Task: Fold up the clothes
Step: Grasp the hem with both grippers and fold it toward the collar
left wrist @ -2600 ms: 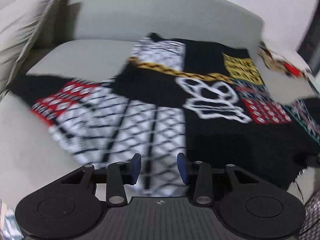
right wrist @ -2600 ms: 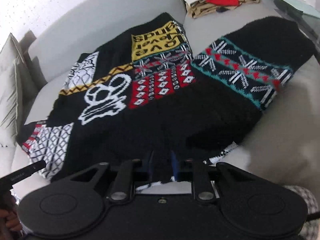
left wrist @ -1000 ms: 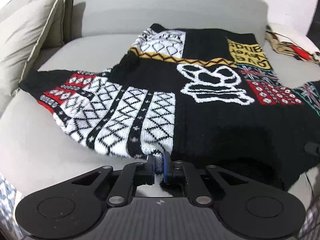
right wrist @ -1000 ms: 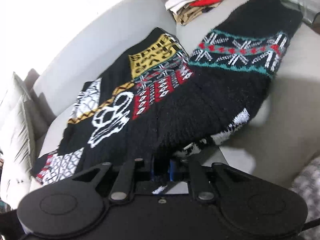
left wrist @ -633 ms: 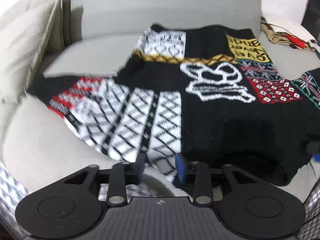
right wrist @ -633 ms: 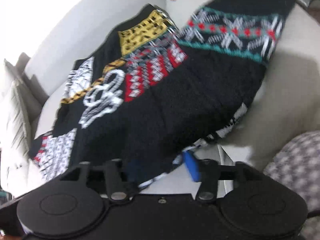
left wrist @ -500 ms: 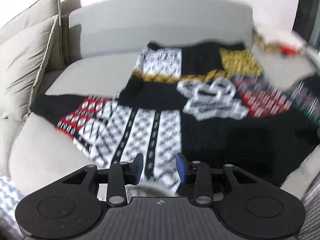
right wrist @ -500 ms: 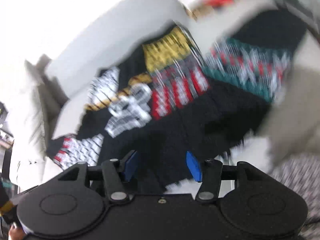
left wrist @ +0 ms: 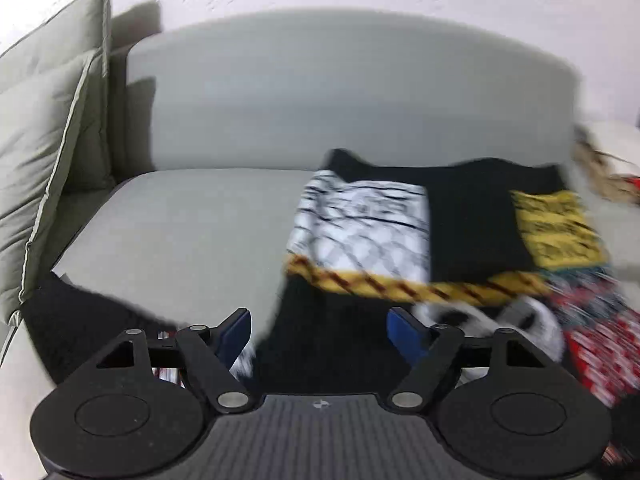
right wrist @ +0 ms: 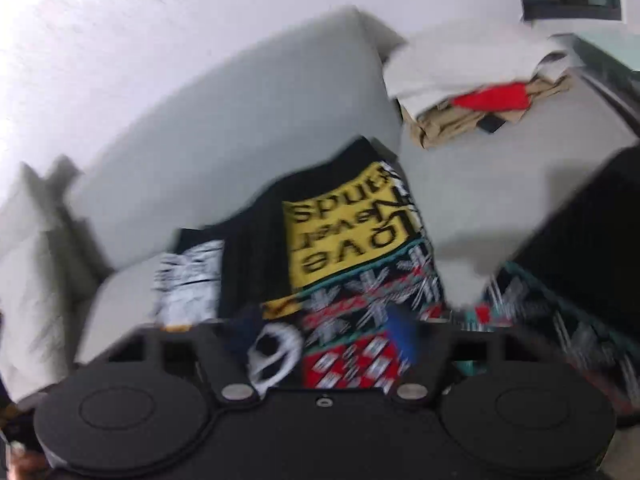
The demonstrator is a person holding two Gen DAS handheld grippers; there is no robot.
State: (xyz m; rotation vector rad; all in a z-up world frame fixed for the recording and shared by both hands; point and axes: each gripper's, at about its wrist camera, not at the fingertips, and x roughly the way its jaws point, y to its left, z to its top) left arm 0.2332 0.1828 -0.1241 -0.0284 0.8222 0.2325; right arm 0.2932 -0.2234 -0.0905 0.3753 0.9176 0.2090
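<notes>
Both grippers are held above a patterned black sweater [left wrist: 472,216] spread on a grey sofa [left wrist: 208,216]. The left gripper [left wrist: 319,330] has just been opening, jaws wide and empty. The right gripper [right wrist: 322,334] has just been closing; though blurred, nothing seems gripped.

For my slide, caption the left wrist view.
Open left gripper above a patchwork sweater spread on a grey sofa.

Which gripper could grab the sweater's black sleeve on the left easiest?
Probably the left gripper: its jaws stand open and empty, and the sweater's black sleeve lies just beside its left finger.
</notes>
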